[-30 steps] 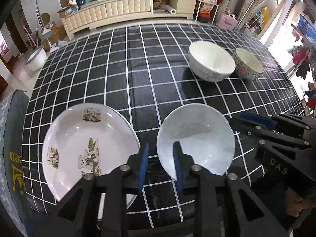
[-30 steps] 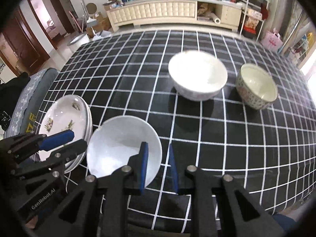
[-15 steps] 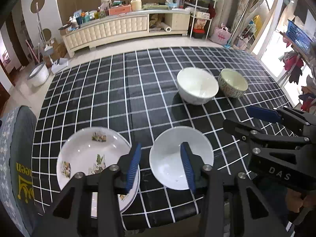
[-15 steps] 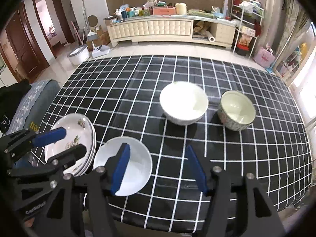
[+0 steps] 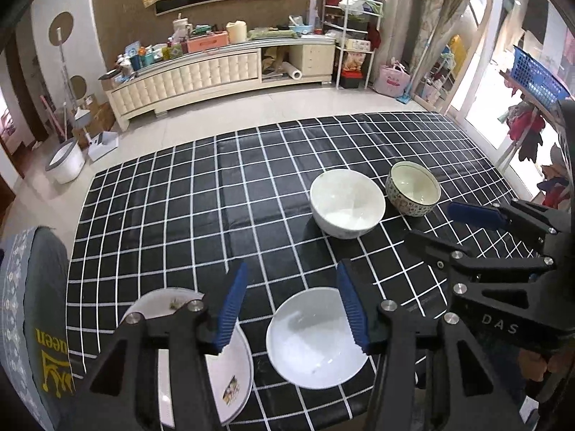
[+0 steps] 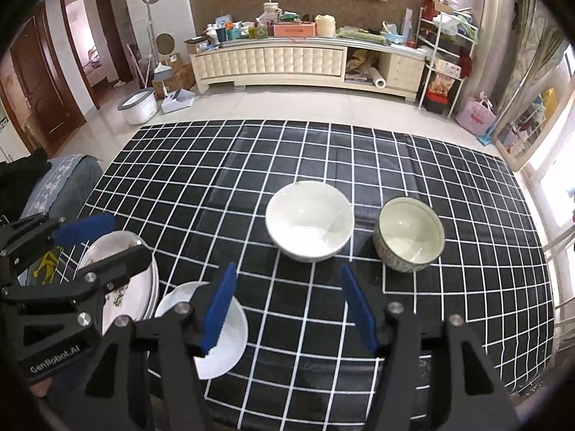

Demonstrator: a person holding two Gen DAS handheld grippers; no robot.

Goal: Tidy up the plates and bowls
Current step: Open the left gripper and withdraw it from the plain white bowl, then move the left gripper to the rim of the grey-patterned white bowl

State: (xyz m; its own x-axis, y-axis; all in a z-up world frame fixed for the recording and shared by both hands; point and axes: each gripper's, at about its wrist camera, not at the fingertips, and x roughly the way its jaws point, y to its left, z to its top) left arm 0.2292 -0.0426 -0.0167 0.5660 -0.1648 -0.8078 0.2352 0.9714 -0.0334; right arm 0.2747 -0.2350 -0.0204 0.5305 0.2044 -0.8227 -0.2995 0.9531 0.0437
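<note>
A picture-printed plate stack (image 5: 230, 370) (image 6: 125, 287) lies at the table's near left. A plain white shallow plate (image 5: 312, 337) (image 6: 226, 337) lies beside it on its right. A large white bowl (image 5: 346, 203) (image 6: 309, 221) and a smaller patterned bowl (image 5: 413, 188) (image 6: 409, 239) stand side by side further back on the right. My left gripper (image 5: 293, 303) is open and empty above the near plates. My right gripper (image 6: 287, 305) is open and empty, raised above the near table edge.
The table has a black cloth with a white grid (image 5: 215, 197). A grey chair cushion (image 5: 32, 305) sits at the near left corner. A long cream cabinet (image 6: 287, 61) and shelving stand across the floor beyond the table.
Both grippers have opened wide and pulled up and back from the plates. The white shallow plate stays on the table beside the printed stack.
</note>
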